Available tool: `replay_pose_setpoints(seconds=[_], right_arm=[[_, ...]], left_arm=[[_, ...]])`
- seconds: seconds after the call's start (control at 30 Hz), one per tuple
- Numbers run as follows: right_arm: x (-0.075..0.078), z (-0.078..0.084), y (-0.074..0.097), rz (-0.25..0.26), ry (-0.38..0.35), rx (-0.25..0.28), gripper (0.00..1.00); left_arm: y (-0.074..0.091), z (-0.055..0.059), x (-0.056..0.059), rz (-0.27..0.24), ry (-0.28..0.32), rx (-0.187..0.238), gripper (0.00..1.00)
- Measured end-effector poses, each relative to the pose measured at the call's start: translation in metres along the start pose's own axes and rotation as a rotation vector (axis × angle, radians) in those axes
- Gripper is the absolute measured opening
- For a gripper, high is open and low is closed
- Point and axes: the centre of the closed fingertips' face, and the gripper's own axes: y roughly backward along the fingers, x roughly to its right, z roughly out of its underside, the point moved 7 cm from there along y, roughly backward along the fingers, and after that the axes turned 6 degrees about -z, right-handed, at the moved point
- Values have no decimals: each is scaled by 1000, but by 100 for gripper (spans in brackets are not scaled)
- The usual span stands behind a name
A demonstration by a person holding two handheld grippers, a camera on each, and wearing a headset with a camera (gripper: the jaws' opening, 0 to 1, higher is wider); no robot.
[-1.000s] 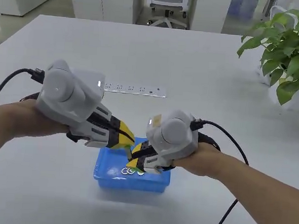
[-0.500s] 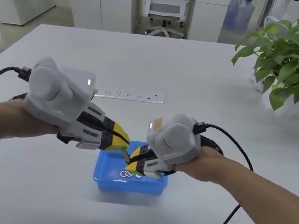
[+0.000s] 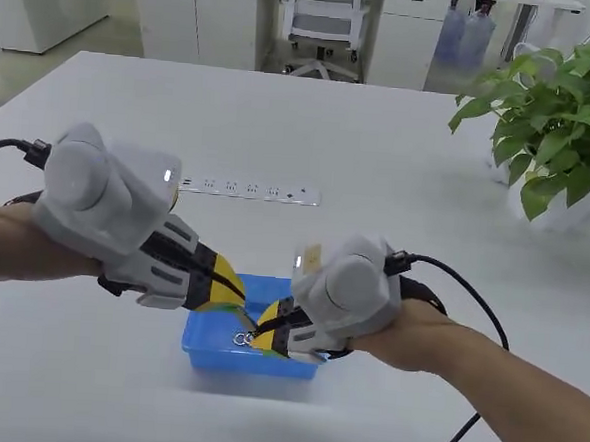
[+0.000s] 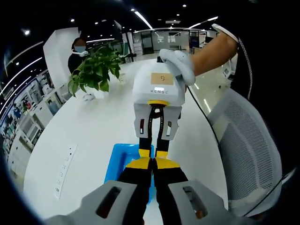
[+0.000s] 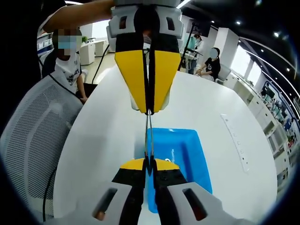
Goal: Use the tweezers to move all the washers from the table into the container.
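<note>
A blue container [image 3: 249,364] sits on the white table near me, with small metal washers [image 3: 241,339] inside. My left gripper [image 3: 238,300] comes in from the left and my right gripper [image 3: 258,337] from the right, tips nearly meeting over the container. In the right gripper view, thin metal tweezers [image 5: 149,136] run from the left gripper [image 5: 149,110] down into my right gripper [image 5: 149,164]; both pairs of jaws are shut on them. In the left gripper view, my left gripper [image 4: 152,164] faces the right gripper [image 4: 152,153] above the container [image 4: 121,159].
A white power strip [image 3: 247,190] lies beyond the container. A potted plant [image 3: 557,117] stands at the table's right. An office chair [image 3: 322,22] is behind the far edge. People sit in the room behind a mesh chair [image 5: 33,140].
Both grippers have come lower over the container, their tips now just above the washers. The head camera has tilted, shifting the whole scene.
</note>
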Motion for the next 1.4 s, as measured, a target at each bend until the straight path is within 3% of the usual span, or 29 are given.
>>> replay_pose_setpoints(seconds=[0.47,1.0,1.23,1.4], right_arm=[[-13,-1,-1,-29,30,-37,7],[-28,9,-4,-53,44,-92,7],[-33,13,-7,-64,38,-112,7],[-35,16,-11,-66,19,-122,7]], left_arm=[[-6,15,15,31,-69,-107,7],[-20,37,35,65,-118,-214,9],[-25,46,37,67,-110,-221,9],[-28,47,39,65,-102,-213,11]])
